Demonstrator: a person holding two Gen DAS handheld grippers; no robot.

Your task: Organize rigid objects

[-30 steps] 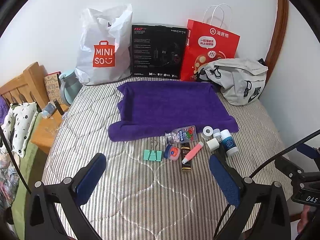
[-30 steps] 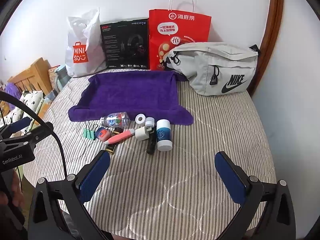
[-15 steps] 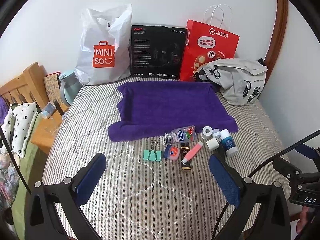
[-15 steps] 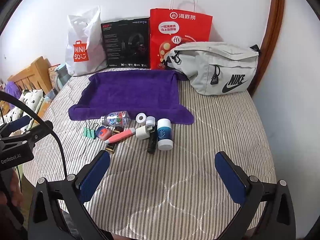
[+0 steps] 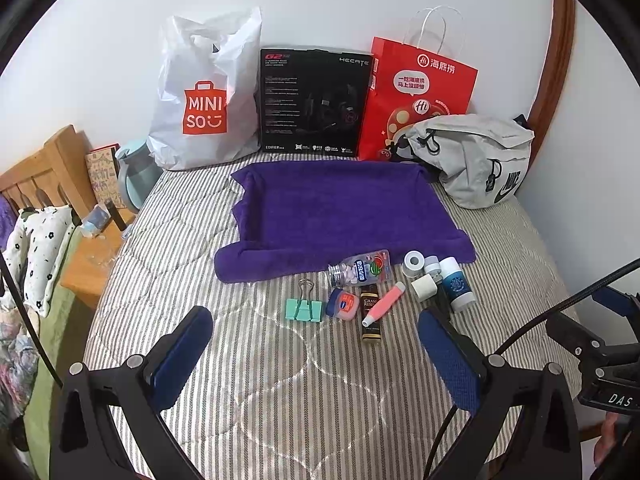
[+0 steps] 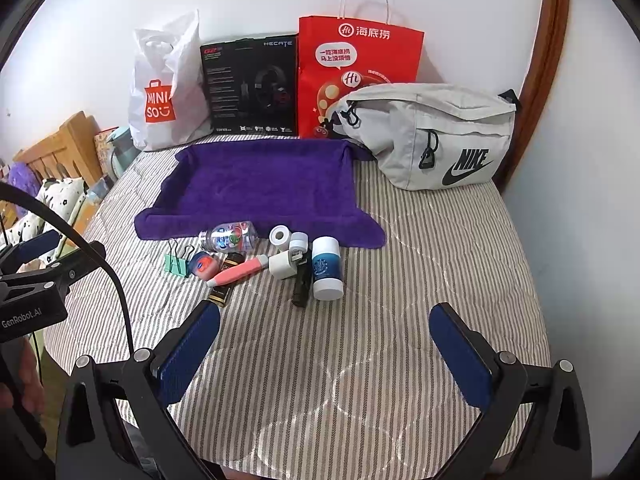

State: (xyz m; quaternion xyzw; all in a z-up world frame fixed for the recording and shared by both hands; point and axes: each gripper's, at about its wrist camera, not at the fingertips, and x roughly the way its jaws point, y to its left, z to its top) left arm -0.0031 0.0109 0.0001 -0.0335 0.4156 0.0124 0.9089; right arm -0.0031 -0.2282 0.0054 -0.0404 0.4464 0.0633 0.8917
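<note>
Right wrist: bare striped mattress (image 6: pixel 360 360) before wide-open tool (image 6: pixel 324 348).

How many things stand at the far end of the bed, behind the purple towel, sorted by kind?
Plastic bag: 1
Paper bag: 1
Fabric bag: 1
Box: 1
Total: 4

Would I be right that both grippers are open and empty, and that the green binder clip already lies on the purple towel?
Not quite. Both the left gripper and right gripper are open and empty, but the green binder clip lies on the striped mattress, in front of the purple towel, not on it. The left wrist view shows this plainly.
</note>
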